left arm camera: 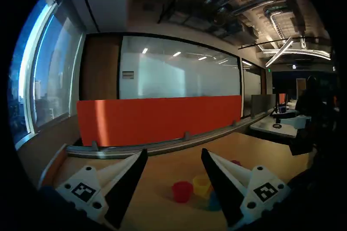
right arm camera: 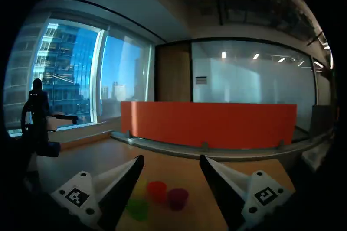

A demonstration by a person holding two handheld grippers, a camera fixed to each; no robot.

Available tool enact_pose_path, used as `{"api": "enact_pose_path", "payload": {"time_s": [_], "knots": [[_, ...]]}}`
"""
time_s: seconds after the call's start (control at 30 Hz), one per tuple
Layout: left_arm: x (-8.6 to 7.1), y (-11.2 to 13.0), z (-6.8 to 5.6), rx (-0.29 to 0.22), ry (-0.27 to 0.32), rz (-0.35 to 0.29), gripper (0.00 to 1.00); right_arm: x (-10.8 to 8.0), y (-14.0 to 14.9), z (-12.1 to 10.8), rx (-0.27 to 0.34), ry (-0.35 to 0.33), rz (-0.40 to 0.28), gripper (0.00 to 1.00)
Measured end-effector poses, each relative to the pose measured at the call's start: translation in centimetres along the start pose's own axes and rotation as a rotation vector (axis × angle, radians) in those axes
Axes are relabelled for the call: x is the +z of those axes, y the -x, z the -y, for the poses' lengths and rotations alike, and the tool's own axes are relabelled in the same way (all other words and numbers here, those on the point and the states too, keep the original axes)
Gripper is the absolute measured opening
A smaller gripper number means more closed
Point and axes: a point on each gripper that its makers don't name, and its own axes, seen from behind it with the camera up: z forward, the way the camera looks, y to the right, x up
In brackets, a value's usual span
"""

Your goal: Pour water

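Left hand-held gripper, jaws spread and empty, above the counter; a red cup and yellow cup stand close together between them. Right hand-held gripper, likewise spread and empty, faces the green cup and purple cup. We judge the cups light, stiff, smooth and easily tipped; we would pinch one across its wall, below the rim.

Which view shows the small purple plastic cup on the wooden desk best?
The right gripper view: the small purple plastic cup stands unobstructed beside a small red plastic cup. In the left gripper view a gripper finger hides most of it.
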Motion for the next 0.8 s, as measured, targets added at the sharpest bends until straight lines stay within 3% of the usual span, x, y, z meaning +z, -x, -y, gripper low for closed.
{"api": "enact_pose_path", "payload": {"time_s": [0.27, 0.8], "knots": [[0.1, 0.2, -2.6, -0.016, 0.131, 0.002, 0.92, -0.4, -1.4, 3.4, -0.022, -0.126, -0.004, 0.99], [1.2, 2.8, -4.5, 0.028, 0.236, 0.1, 0.92, -0.1, 1.7, 5.5, -0.047, -0.236, 0.13, 0.99]]}}
